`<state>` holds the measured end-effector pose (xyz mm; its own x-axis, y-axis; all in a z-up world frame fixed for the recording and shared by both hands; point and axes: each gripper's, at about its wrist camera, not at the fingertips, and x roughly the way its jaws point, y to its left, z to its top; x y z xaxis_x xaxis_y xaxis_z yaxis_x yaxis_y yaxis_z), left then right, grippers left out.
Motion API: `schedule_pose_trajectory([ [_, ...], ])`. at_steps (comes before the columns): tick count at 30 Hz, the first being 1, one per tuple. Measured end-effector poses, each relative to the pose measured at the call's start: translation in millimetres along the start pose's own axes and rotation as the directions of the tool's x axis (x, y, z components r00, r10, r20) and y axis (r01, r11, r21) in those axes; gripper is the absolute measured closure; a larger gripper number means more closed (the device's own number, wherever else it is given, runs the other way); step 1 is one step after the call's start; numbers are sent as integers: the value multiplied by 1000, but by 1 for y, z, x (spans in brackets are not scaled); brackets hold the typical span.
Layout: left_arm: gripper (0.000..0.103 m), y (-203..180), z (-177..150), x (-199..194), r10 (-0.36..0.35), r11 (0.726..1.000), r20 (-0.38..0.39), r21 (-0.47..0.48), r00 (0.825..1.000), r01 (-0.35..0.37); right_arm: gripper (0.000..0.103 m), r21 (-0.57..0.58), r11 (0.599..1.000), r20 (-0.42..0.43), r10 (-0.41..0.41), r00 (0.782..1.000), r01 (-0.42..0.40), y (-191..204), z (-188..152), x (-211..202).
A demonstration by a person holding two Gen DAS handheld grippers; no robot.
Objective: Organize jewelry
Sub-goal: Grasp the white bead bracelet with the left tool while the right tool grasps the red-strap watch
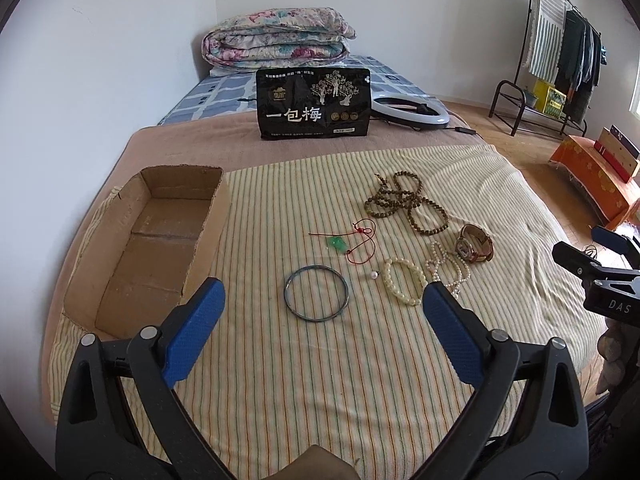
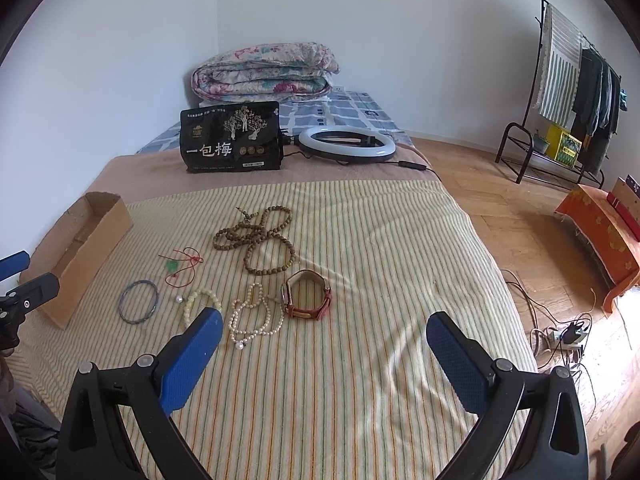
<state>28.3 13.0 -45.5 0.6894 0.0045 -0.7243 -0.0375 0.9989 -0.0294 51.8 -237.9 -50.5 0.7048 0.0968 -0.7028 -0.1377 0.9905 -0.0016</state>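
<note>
**Jewelry spread on striped cloth, both grippers released above it**

Jewelry lies loose on the striped cloth [image 1: 320, 360] covering the bed. Nearest the left gripper [image 1: 324, 300]: a dark thin bangle [image 1: 315, 294], flat, between the spread blue fingers [image 1: 200, 336] in that view but not touched by them. Just right of it, a single loose pearl [image 1: 375, 275], then a cream bead bracelet [image 1: 404, 282], its near edge partly covered by the right-hand finger. Beyond the bangle, a green pendant on red cord [image 1: 340, 245]. Further right: a pearl strand [image 2: 252, 318], looped, a watch with reddish-brown strap [image 2: 308, 294] standing on edge, dial hard to read. A long brown wooden bead string [image 2: 260, 240] lies tangled farthest back.

Open cardboard box [image 1: 148, 240] sits at the cloth's left edge, nothing visible inside; near corner hidden by the left gripper.

Right gripper [image 2: 324, 344]: jaws wide, nothing between them, over bare cloth; its left finger overlaps the cream bracelet in view.

Behind: black snack bag [image 1: 314, 104], ring light [image 2: 348, 144], folded floral quilt [image 1: 276, 40]. Clothes rack [image 2: 568, 92] cut at frame edge.
</note>
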Motion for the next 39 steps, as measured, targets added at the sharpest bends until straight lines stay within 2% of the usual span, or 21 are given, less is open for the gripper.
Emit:
schedule_pose_trajectory([
  [3, 12, -1, -2, 8, -13, 1000, -29, 4, 1000, 13, 0, -14, 1000, -25, 15, 1000, -15, -2, 2, 10],
  [8, 14, -10, -6, 22, -32, 999, -71, 32, 997, 34, 0, -52, 998, -62, 25, 998, -29, -5, 11, 27],
  [11, 25, -19, -8, 31, -55, 997, -107, 50, 993, 61, 1, -31, 997, -92, 63, 994, -66, -11, 18, 40],
  [14, 27, -26, -8, 44, -102, 994, -157, 29, 982, 108, 6, -42, 994, -130, 91, 987, -97, -12, 24, 56],
  [17, 39, -36, -8, 58, -119, 991, -201, 31, 972, 128, 7, -90, 989, -157, 100, 983, -115, -9, 28, 72],
  [19, 40, -40, -7, 67, -139, 989, -228, 20, 964, 147, 9, -93, 987, -184, 113, 976, -132, -9, 29, 83],
  [21, 50, -45, -5, 77, -153, 987, -258, 3, 954, 159, 10, -75, 985, -218, 133, 967, -153, -11, 29, 95],
  [23, 52, -49, -4, 86, -162, 986, -281, -14, 946, 165, 16, -61, 984, -246, 146, 958, -166, -11, 27, 104],
  [25, 58, -51, -1, 96, -167, 986, -295, -27, 941, 166, 22, -50, 985, -267, 147, 952, -166, -11, 28, 112],
  [28, 62, -54, 1, 107, -154, 988, -300, -21, 941, 155, 23, -45, 987, -277, 139, 951, -157, -14, 29, 120],
  [30, 69, -55, 2, 115, -159, 987, -317, -25, 935, 159, 24, -50, 987, -279, 130, 951, -150, -15, 31, 125],
  [35, 71, -57, 1, 136, -167, 986, -361, -56, 918, 157, 37, -50, 986, -317, 136, 939, -159, -16, 32, 143],
  [36, 75, -57, 0, 140, -172, 985, -369, -66, 914, 159, 38, -45, 986, -326, 137, 935, -160, -16, 32, 147],
  [39, 76, -58, 0, 148, -163, 987, -377, -68, 912, 148, 40, -41, 986, -345, 138, 929, -162, -15, 32, 156],
])
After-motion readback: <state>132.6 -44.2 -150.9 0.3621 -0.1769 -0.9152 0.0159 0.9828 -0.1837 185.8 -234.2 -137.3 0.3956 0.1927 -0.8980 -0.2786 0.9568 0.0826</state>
